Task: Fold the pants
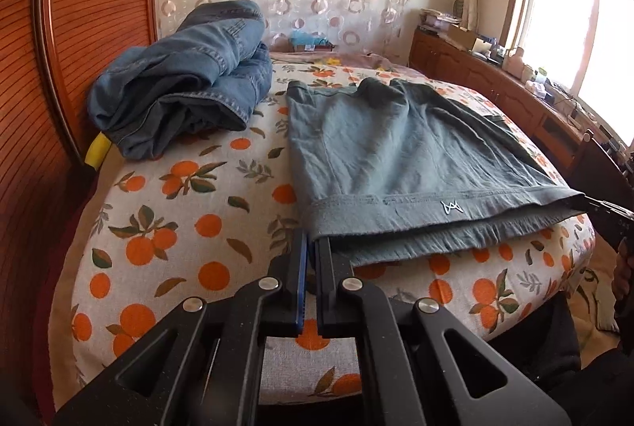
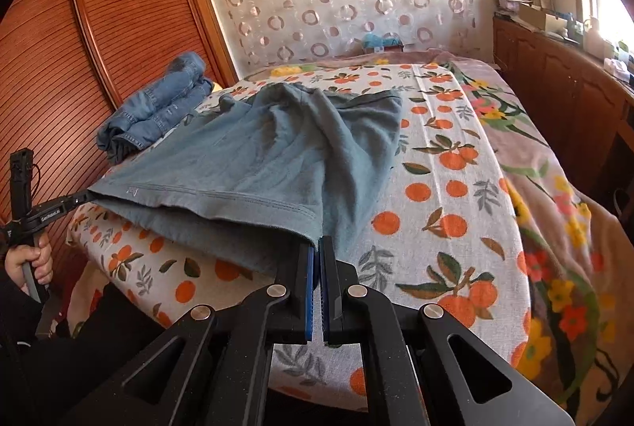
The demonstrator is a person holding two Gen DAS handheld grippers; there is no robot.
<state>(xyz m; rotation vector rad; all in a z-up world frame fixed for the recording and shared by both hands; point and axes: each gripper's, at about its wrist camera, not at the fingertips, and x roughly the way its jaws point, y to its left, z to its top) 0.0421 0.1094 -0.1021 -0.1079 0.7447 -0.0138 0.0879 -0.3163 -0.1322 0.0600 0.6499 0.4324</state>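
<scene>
Two grippers pinch the near hem of the grey-green cotton pants (image 1: 396,148), one at each corner. In the left wrist view the left gripper (image 1: 312,243) has its fingers clenched on the corner at about 6 o'clock, the cloth tucked between the blue pads. In the right wrist view the right gripper (image 2: 317,247) is likewise clamped on the opposite corner, low at 6 o'clock, with the hem running away toward 9 o'clock, where the other gripper and the hand (image 2: 29,259) holding it appear.

Between the two corners the hem is stretched fairly taut and raised just off the orange-fruit printed bedspread (image 1: 178,228); a second layer of the same cloth shows beneath it, so the pants seem already doubled at least once. Their far part lies rumpled on the bed toward 12 o'clock, with creases near the far edge.

Up at 10 o'clock in the left view sits a bundle of blue denim jeans (image 1: 186,77), loosely rolled against the slatted wooden wardrobe (image 1: 79,10), apart from the grey-green pair.

My judgement: the fold is midway. What remains is probably carrying the held edge over, laying it flat, and smoothing the wrinkles.
</scene>
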